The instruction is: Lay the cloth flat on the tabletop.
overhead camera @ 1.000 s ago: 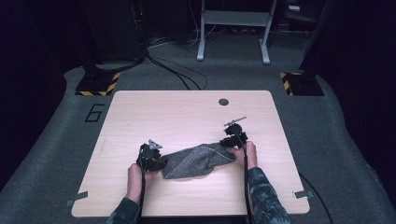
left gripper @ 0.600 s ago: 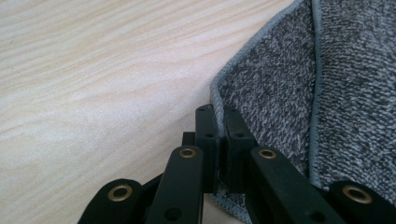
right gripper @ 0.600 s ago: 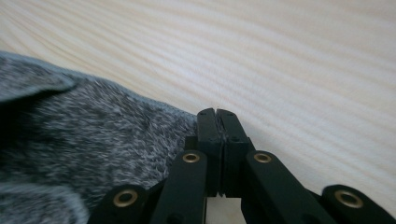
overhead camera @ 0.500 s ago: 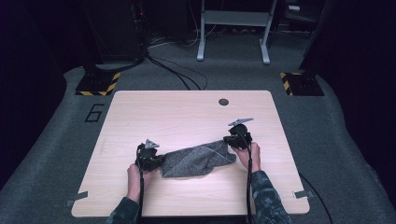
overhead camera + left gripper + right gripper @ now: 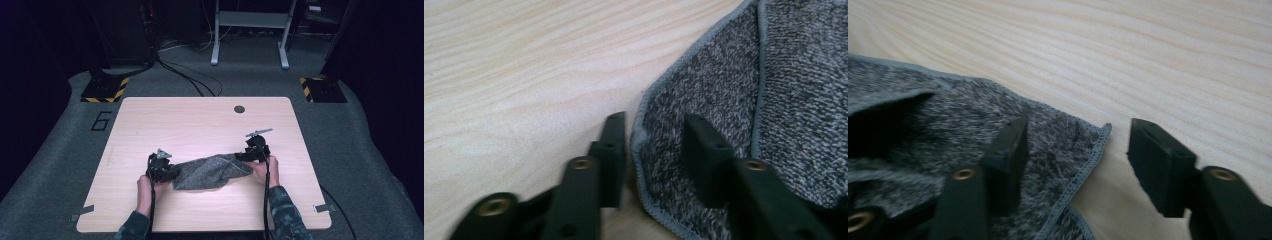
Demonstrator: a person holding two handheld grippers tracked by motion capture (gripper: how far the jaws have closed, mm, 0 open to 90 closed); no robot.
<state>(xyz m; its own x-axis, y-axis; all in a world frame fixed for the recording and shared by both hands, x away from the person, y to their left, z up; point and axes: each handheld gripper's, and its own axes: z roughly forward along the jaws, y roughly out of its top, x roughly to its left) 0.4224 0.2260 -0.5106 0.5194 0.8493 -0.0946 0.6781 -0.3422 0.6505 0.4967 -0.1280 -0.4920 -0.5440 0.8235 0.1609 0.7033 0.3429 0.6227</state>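
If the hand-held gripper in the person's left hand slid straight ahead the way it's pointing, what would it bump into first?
Probably the grey cloth: the left hand-held gripper has its open jaws straddling the cloth's stitched edge, bare table on one side. Depth is hard to judge.

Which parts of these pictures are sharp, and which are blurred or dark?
High view: the table is brightly lit, the floor around it dark. Left gripper view: the grey cloth is fairly sharp, the near fingers soft. Right gripper view: the wood grain is clear, the cloth's far part blurred and shadowed.
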